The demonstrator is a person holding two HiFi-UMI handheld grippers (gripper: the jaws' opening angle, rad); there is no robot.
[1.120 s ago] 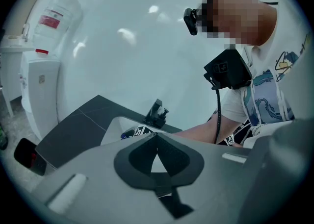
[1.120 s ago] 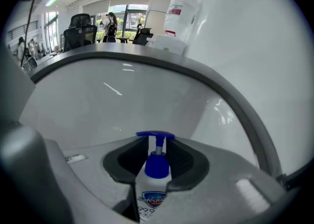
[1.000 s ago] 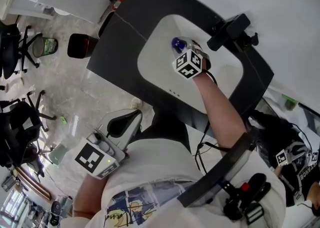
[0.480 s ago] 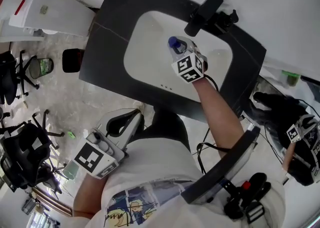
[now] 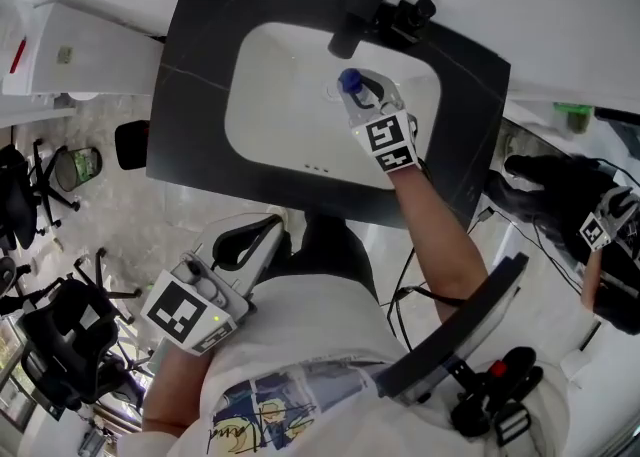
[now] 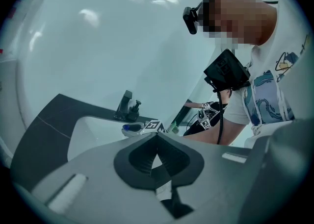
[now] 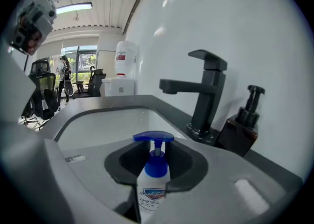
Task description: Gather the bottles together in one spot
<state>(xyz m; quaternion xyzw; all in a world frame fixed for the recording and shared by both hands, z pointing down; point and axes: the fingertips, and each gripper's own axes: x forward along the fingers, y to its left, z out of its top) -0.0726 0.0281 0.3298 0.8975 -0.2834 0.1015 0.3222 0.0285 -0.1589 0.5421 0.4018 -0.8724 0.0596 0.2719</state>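
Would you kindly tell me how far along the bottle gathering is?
Done: nothing gathered yet. In hand: the right tongs grip the blue-topped white pump bottle above the sink. Left: set it beside the brown pump bottle by the tap.

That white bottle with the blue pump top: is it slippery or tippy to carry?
The pump bottle looks like smooth plastic, so it might slip, though the right gripper clamps it just below the neck. It looks slim and is topped by a wide pump head, so it probably tips easily.
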